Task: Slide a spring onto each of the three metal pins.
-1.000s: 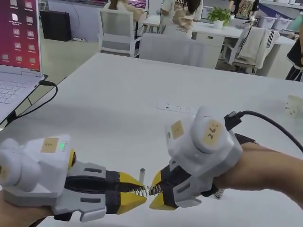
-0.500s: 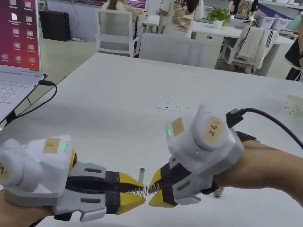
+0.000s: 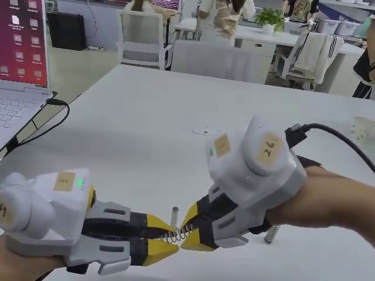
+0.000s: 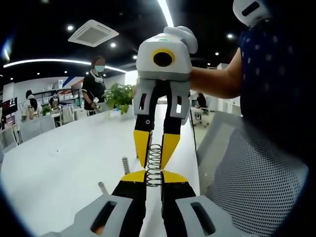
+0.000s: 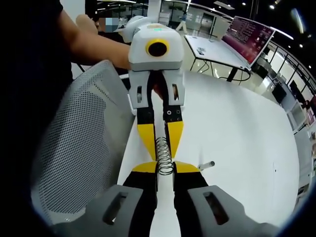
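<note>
Head view: left hand-held gripper (image 3: 173, 237) and right hand-held gripper (image 3: 187, 233) each clamp the spring (image 3: 179, 234).

Bright, even office light is falling on the white desk (image 3: 146, 117) in the head view, casting only soft, faint shadows under the left tool (image 3: 169, 239) and right tool (image 3: 188, 233). The laptop screen (image 3: 23, 41) is glowing at the left edge, and the far room is looking slightly soft.

In the left gripper view a ceiling light strip (image 4: 165, 12) is blazing against a dark ceiling. The spring (image 4: 154, 163) is showing crisp, and the fisheye is stretching the mesh chair back (image 4: 247, 173).

In the right gripper view a sleeve (image 5: 29, 49) is sitting underexposed while the desk is washing out white.
</note>
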Available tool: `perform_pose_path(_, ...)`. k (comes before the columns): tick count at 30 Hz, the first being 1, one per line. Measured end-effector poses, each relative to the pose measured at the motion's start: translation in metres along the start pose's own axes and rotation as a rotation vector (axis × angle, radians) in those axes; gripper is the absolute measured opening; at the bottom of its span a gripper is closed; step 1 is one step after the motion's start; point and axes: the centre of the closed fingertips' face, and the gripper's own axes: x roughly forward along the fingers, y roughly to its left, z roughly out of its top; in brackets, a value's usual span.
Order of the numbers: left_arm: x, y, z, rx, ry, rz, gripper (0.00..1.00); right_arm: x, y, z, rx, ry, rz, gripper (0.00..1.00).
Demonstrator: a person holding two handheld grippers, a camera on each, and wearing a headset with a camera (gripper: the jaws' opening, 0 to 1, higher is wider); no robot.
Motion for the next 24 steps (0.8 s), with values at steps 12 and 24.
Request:
perform_pose_path(12, 0.001, 0.001, -0.004, -0.001, 0.013, -0.002, 0.02, -0.001, 0.003, 0.013, -0.028, -0.007, 0.002, 0.09)
perform_pose_path(24, 0.003, 0.001, -0.008, -0.004, 0.024, -0.007, 0.03, 0.003, 0.004, 0.02, -0.046, 0.018, 0.014, 0.08)
